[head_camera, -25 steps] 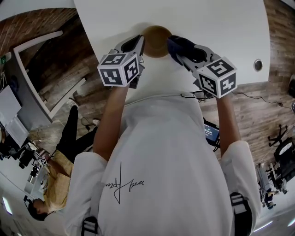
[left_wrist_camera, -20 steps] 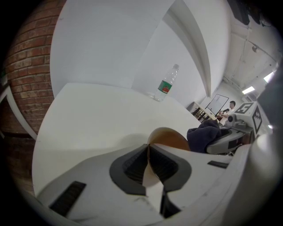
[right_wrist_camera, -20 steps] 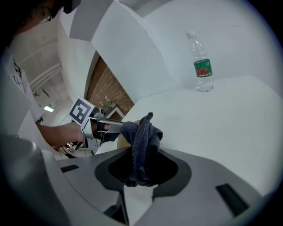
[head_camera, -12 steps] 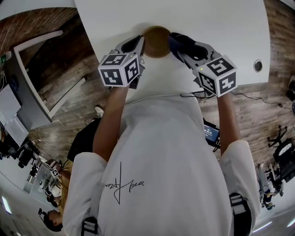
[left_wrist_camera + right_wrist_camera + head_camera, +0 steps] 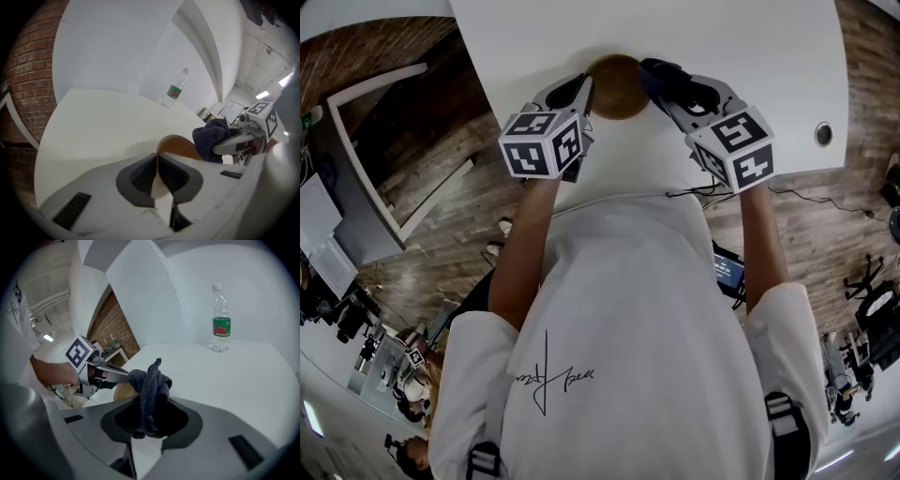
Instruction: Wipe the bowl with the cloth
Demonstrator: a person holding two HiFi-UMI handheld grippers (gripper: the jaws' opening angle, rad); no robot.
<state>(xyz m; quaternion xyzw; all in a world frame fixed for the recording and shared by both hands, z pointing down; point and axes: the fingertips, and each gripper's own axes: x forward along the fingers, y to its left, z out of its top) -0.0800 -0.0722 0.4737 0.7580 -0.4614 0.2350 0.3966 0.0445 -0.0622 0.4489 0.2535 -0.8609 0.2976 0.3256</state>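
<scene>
A brown wooden bowl (image 5: 617,86) rests on the white table (image 5: 750,56), tilted onto its side. My left gripper (image 5: 585,92) is shut on the bowl's left rim; in the left gripper view the thin rim (image 5: 157,161) runs between the pads. My right gripper (image 5: 656,86) is shut on a bunched dark blue cloth (image 5: 664,81) that lies against the bowl's right side. The right gripper view has the cloth (image 5: 150,389) standing out of the jaws, with the bowl (image 5: 122,391) just behind it to the left. The bowl's inside is mostly hidden.
A clear water bottle (image 5: 175,89) with a green and red label stands at the table's far side, also in the right gripper view as the bottle (image 5: 221,319). A round cable hole (image 5: 824,132) sits near the table's right edge. Brick wall and wooden floor surround the table.
My right gripper has rolled a little and shifted slightly up and left, bringing the cloth closer over the bowl's rim. The left gripper and bowl have stayed put.
</scene>
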